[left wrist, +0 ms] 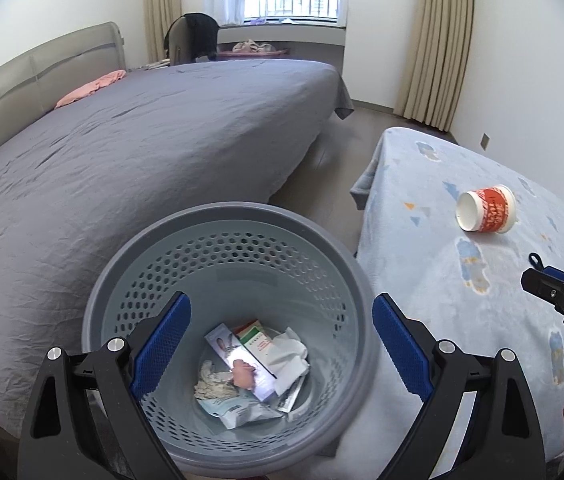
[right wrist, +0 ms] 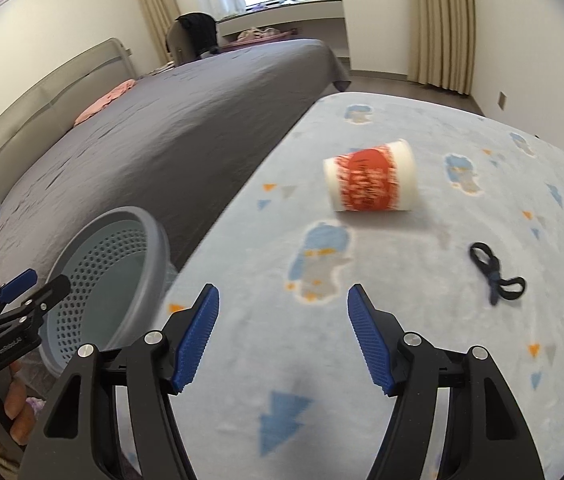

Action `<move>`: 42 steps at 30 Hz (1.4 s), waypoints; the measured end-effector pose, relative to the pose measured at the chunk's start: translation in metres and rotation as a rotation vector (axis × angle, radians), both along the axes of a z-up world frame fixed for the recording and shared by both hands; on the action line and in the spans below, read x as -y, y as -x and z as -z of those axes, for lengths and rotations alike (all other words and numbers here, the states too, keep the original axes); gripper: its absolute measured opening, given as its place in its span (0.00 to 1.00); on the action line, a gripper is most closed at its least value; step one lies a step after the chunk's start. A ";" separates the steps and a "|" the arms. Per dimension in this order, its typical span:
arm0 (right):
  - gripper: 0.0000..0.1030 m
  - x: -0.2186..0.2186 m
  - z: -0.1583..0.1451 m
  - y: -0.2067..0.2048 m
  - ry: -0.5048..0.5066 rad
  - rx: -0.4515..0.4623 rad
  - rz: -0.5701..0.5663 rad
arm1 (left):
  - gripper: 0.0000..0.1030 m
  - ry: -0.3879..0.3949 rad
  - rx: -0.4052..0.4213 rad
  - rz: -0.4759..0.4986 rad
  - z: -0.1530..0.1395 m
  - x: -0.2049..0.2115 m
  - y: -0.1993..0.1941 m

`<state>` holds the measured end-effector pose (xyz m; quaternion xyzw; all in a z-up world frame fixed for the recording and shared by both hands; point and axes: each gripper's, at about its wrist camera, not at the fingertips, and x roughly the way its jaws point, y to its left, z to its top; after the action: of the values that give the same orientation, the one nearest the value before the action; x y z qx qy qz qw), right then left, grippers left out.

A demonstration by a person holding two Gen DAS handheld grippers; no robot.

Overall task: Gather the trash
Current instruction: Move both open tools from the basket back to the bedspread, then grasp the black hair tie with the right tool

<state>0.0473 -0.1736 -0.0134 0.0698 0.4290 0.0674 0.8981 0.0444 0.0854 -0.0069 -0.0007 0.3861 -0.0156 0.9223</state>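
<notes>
Holding my left gripper wide open and empty, I look into the round grey perforated plastic waste basket, where crumpled white tissue, flat printed paper cartons and a torn wrapper lie at the bottom. Right of it, on the pale blue fleece-covered worktop, a red-and-white paper cup lies on its side, well ahead of my right gripper, which is spread open, empty. A black knotted hair tie lies further right.
</notes>
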 end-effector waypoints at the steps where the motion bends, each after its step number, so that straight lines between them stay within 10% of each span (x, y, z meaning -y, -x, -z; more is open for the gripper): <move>1: 0.62 0.007 0.002 0.001 0.002 -0.003 0.012 | 0.88 -0.001 0.001 0.008 0.000 0.005 0.000; 42: 0.59 0.147 0.067 -0.048 0.122 -0.125 0.257 | 0.88 0.004 -0.058 0.171 0.020 0.088 -0.007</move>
<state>0.0950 -0.3209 -0.0805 0.0734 0.4749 -0.0787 0.8734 0.0513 -0.0024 -0.0268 0.0301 0.4114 -0.0948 0.9060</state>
